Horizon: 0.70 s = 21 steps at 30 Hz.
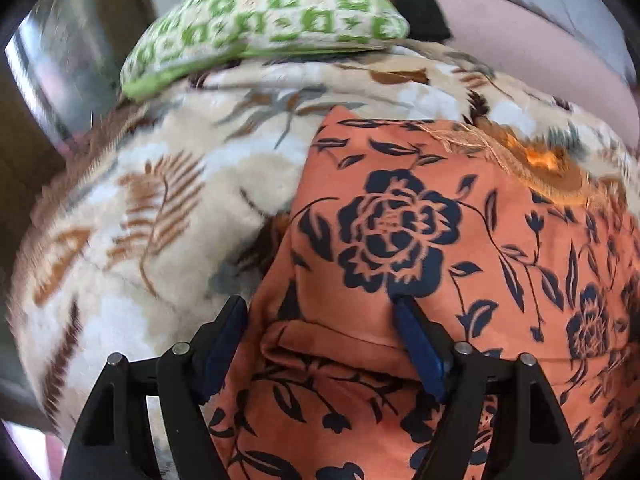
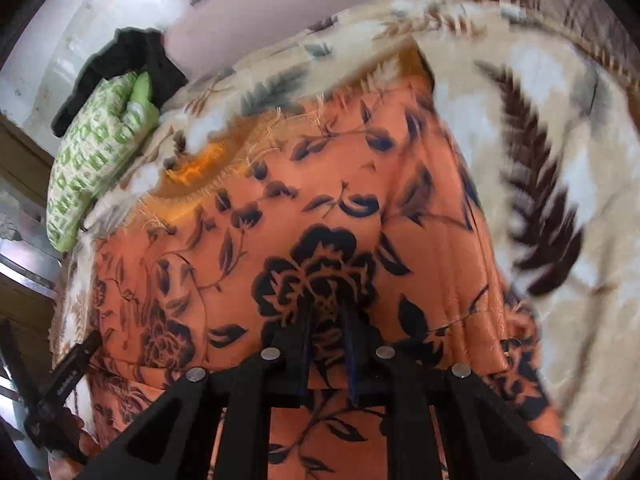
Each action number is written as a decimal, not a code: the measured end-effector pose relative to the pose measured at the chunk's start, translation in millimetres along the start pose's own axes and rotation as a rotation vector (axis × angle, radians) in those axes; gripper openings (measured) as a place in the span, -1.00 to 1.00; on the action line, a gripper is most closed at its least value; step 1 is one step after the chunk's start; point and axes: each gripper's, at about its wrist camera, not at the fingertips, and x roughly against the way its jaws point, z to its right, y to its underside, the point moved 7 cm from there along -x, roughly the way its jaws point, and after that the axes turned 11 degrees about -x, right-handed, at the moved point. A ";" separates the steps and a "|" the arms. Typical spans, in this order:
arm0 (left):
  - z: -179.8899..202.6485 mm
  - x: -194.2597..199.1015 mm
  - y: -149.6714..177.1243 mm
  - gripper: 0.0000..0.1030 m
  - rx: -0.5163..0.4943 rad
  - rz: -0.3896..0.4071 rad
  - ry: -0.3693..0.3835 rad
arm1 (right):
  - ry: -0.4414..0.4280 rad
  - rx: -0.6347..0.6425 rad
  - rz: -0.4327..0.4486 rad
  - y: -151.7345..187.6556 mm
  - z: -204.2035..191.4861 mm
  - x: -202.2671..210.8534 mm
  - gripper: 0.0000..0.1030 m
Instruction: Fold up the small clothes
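Note:
An orange cloth [image 1: 440, 240] printed with dark blue flowers lies spread on a beige leaf-patterned blanket [image 1: 168, 200]. My left gripper [image 1: 320, 300] stands open over the cloth's near left part. A raised fold sits between its blue pads [image 1: 418, 348], which do not press on it. In the right wrist view the same orange cloth [image 2: 320, 184] fills the middle. My right gripper [image 2: 327, 318] is shut, its fingers nearly together with a pinch of the flowered fabric between them. A frayed orange hem [image 2: 200, 168] runs along the cloth's far edge.
A green-and-white patterned pillow [image 1: 264, 20] lies at the far end of the blanket, with a black garment [image 2: 132, 60] behind it. A pale pink wall [image 2: 300, 0] stands beyond. A metal frame [image 1: 52, 80] borders the left side. The blanket [image 2: 560, 240] stretches on to the right.

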 end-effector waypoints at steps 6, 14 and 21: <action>-20.3 1.4 -2.8 0.53 0.045 0.012 -0.052 | -0.035 -0.054 0.130 -28.7 13.2 31.6 -0.68; -17.0 -0.6 -2.2 0.53 0.055 0.003 -0.027 | -0.025 -0.088 0.029 -52.8 19.6 -8.2 -0.67; 16.8 8.3 1.0 0.56 -0.114 0.027 0.043 | -0.116 0.061 0.000 -4.4 -8.0 33.1 -0.67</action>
